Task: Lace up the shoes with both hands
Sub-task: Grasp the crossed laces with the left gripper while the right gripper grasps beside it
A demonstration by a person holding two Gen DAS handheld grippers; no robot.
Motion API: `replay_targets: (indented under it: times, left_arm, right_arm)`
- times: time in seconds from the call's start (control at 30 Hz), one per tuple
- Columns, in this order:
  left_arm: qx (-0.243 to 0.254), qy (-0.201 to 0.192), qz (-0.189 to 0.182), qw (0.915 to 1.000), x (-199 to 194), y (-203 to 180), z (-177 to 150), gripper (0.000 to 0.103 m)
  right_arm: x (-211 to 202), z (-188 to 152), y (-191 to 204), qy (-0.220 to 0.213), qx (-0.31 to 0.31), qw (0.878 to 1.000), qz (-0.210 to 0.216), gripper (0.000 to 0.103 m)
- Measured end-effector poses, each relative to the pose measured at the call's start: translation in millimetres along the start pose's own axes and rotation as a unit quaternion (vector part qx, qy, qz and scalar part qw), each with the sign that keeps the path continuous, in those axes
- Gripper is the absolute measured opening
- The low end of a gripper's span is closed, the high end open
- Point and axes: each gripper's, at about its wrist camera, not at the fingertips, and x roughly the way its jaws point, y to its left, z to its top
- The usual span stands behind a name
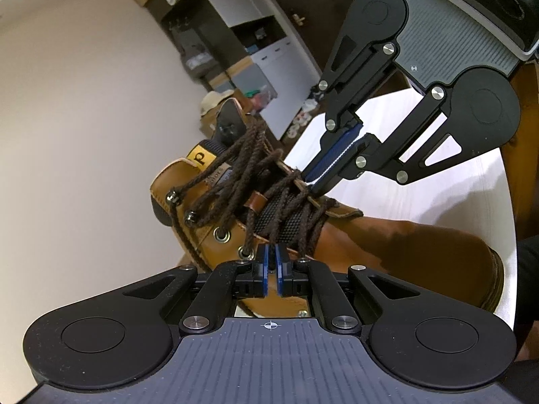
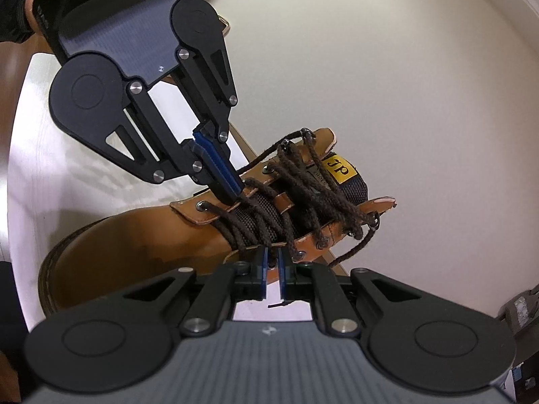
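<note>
A tan leather boot [image 1: 387, 249] with a dark brown lace [image 1: 242, 165] lies on a white surface; it also shows in the right wrist view [image 2: 134, 235]. The lace [image 2: 303, 181] crosses the black tongue in several loose rows. My left gripper [image 1: 272, 252] is nearly closed at the eyelet row on its side of the boot, its pads on a lace strand. My right gripper [image 2: 273, 256] is nearly closed at the opposite eyelet row, a strand between its pads. Each gripper shows in the other's view, the right gripper [image 1: 311, 181] and the left gripper [image 2: 237, 195], both pinched at the lace.
The white surface [image 1: 421, 185] under the boot has a wooden edge [image 2: 249, 149]. White and dark cabinets [image 1: 235, 33] and clutter stand in the background. A plain pale wall [image 2: 404, 84] fills the rest.
</note>
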Motion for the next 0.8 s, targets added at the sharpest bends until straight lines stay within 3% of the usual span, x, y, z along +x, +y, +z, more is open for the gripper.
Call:
replay_targets:
  times: [0.07,0.43,0.57,0.8]
  left_arm:
    - [-0.004,0.001,0.006,1.0000,13.4,-11.4,3.0,0.005]
    - [-0.006,0.003,0.004,1.0000,4.9,-13.6,5.8,0.004]
    - [-0.022,0.008,0.005,0.9997,1.2,-12.9,9.3,0.004]
    - [-0.094,-0.011,-0.012,0.9954,-15.6,-2.9,3.7,0.002]
  right_arm:
    - [-1.8,0.6,1.1,0.001,-0.003,1.000,0.004,0.009]
    - [-1.3,6.4,5.0,0.019,-0.035,0.999,0.013,0.009]
    - [-4.9,6.2,3.3,0.016,-0.005,1.000,0.020,0.004]
    - [-19.5,5.3,5.8,-0.005,0.047,0.999,0.025,0.003]
